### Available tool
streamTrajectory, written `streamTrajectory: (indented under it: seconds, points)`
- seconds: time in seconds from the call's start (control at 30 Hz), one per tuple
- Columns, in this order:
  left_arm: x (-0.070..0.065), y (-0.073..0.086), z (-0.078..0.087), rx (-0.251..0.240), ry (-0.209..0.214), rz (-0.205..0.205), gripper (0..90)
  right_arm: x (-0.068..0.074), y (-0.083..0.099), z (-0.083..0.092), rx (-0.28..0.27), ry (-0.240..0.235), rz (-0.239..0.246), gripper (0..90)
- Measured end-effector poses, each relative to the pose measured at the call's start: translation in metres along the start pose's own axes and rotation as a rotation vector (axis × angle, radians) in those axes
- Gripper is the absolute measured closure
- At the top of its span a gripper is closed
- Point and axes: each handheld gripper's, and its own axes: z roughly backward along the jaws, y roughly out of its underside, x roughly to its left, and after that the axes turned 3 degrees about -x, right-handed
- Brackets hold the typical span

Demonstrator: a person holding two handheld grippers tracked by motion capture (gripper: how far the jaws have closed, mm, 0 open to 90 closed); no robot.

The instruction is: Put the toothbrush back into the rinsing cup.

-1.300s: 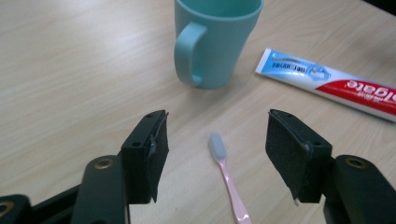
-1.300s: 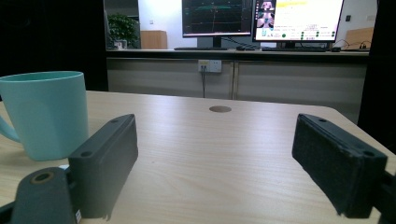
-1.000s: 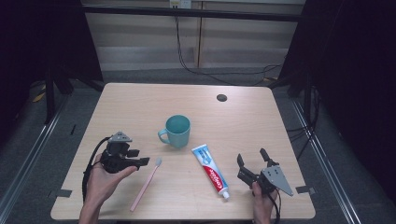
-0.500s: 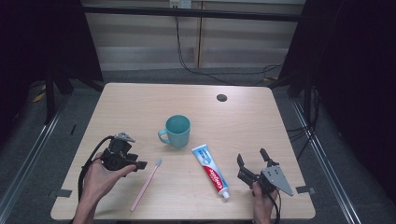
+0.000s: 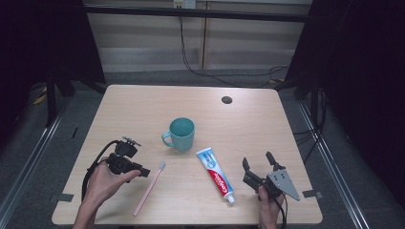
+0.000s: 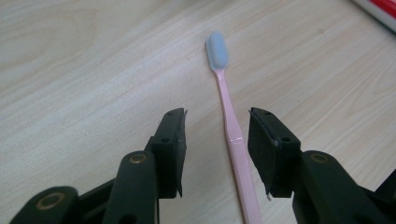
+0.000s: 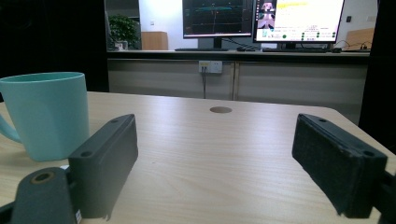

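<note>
High view: left hand-held gripper (image 5: 141,172) now nearer toothbrush (image 5: 149,189), jaws narrower.

left claw (image 5: 143,172): black, looped cable | right claw (image 5: 258,164): black, grey 3-cornered plate

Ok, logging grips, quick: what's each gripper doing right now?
Left gripper: open, jaws just closing around the pink toothbrush, not yet pressing it.
Right gripper: open wide, holding nothing.
</note>
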Motion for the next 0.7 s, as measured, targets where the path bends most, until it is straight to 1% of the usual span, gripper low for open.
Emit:
streamTrajectory:
  seconds: [0.03,0.1,0.13,0.17,0.2,0.23,0.27,0.3,0.37,0.4,0.5,0.53,0.6,0.63,0.7]
  points:
    - [-0.001,0.0,-0.002,0.008,0.004,0.01,57.2,0.0,0.0,0.0,0.0,0.0,0.0,13.5]
    - [-0.002,-0.001,-0.004,0.032,0.004,0.013,57.1,0.0,0.0,0.0,0.001,0.0,0.0,13.5]
    - [-0.002,-0.001,-0.005,0.051,0.0,0.001,57.1,0.0,0.0,0.0,0.0,0.0,0.0,13.5]
    - [-0.002,-0.001,-0.007,0.072,0.01,-0.006,57.1,0.0,0.0,0.0,0.001,0.0,0.0,13.5]
    - [-0.002,-0.001,-0.007,0.072,0.01,-0.006,57.0,0.0,0.0,0.0,0.001,0.0,0.0,13.5]
    - [-0.002,-0.002,-0.01,0.095,0.017,-0.008,57.0,0.0,0.0,0.0,-0.001,0.0,0.001,13.4]
    - [-0.002,-0.002,-0.011,0.107,0.009,-0.004,57.0,0.0,0.0,0.0,-0.001,0.0,0.001,13.5]
    - [-0.002,-0.003,-0.012,0.118,0.014,-0.001,56.8,0.0,0.0,0.0,-0.001,0.0,0.001,13.5]
    - [-0.003,-0.004,-0.014,0.127,0.025,0.01,55.2,0.0,0.0,0.0,-0.001,0.0,0.001,13.5]
    - [-0.003,-0.005,-0.015,0.132,0.022,0.013,55.2,0.0,0.0,0.0,-0.002,0.0,0.001,13.5]
    - [-0.006,-0.006,-0.018,0.149,0.033,0.02,59.2,0.0,0.0,0.0,-0.002,0.0,0.001,13.5]
    - [-0.008,-0.007,-0.019,0.152,0.031,0.017,60.4,0.0,0.0,0.0,-0.002,0.0,0.001,13.5]
    - [-0.011,-0.008,-0.021,0.149,0.048,0.011,62.2,0.0,0.0,0.0,-0.002,0.0,0.001,13.5]
    - [-0.013,-0.008,-0.023,0.157,0.059,0.004,65.1,0.0,0.0,0.0,-0.002,0.0,0.002,13.4]
    - [-0.017,-0.009,-0.027,0.159,0.045,-0.005,67.6,0.0,0.0,0.0,-0.003,0.0,0.002,13.5]
